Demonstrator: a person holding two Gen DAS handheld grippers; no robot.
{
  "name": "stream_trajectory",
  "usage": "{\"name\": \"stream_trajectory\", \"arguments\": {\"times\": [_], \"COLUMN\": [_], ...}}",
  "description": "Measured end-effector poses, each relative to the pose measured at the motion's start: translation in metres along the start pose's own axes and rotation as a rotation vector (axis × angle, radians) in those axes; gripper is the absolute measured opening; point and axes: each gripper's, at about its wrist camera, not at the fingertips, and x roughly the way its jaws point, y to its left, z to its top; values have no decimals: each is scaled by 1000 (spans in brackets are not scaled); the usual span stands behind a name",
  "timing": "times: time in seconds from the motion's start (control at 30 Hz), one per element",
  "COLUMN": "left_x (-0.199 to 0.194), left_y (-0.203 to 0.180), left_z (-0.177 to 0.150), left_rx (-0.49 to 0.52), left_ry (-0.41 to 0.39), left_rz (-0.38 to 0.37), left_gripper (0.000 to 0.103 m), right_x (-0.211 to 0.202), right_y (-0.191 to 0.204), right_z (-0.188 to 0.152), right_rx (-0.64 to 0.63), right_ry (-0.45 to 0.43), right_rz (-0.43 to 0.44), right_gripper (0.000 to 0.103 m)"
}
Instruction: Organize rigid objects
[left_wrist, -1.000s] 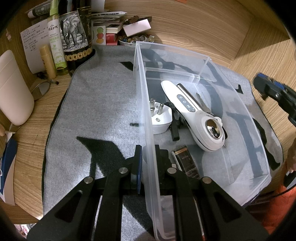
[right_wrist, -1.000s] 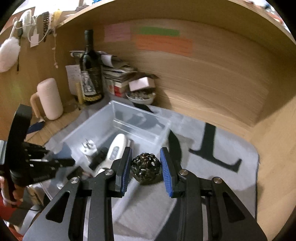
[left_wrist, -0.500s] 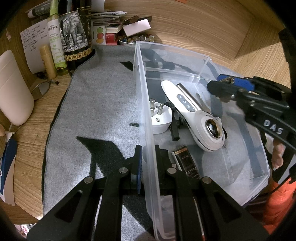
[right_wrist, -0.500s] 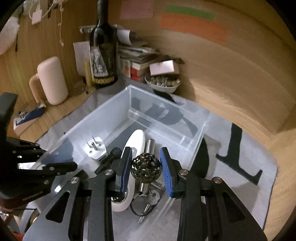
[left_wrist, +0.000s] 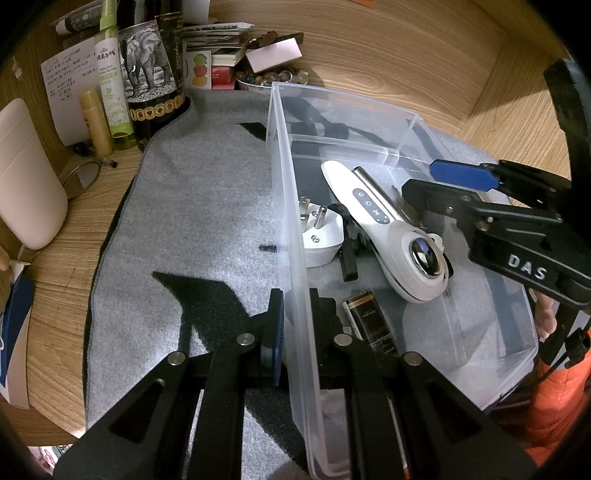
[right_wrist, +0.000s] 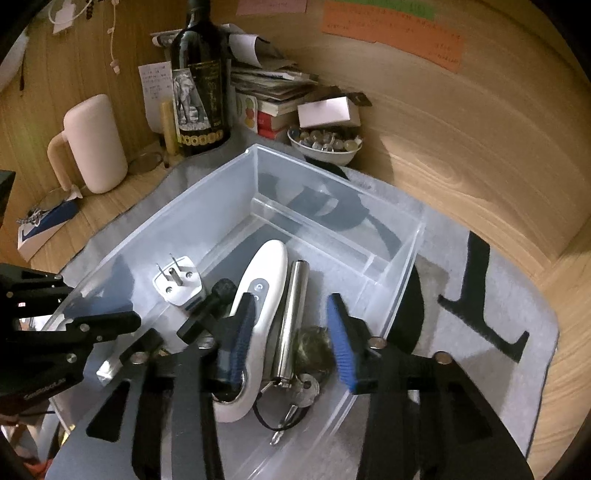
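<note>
Between the right claw's blue pads, whose jaws have just been opening and now stand apart, the perforated metal ball lies free inside the clear bin. Beside it, the left claw pinches the bin's wall.

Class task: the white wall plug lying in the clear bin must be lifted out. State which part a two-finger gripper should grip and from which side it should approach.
Grip the white plug across its flat body sides, coming from above. It lies on its back with prongs pointing up, so the body's opposite edges are exposed, while the bin wall and the black piece beside it probably block a sideways approach.
</note>
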Motion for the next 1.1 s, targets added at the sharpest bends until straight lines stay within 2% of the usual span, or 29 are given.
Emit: {"name": "stream_trajectory", "arguments": {"times": [0.47,0.5,0.53,0.57,0.6,0.73,0.8,1.1], "left_x": [0,-1,-3,-5,-7,-21,-31,-70], "left_y": [0,0,0,2,3,7,8,-1], "left_z": [1,2,2,2,2,2,2,-12], "left_rx": [-9,-9,-11,-15,-19,-34,-34,1], "left_ry": [7,3,-3,-10,-18,-71,-104,-247], "left_rz": [-7,-2,3,7,10,41,54,63], "left_gripper": [11,12,15,17,21,37,41,63], "right_x": [-42,-46,-49,-53,-57,-70,-74,-84], "right_y": [4,5,5,4,4,4,4,15], "right_z": [-8,-10,-12,-14,-16,-23,-26,-48], "right_rx": [20,23,28,35,45,75,84,107], "right_ry": [-95,-102,-109,-119,-134,-166,-176,-199], "right_rz": [14,14,12,10,9,15,15,-12], "right_gripper": [46,49,53,61,66,71,76,83]}}
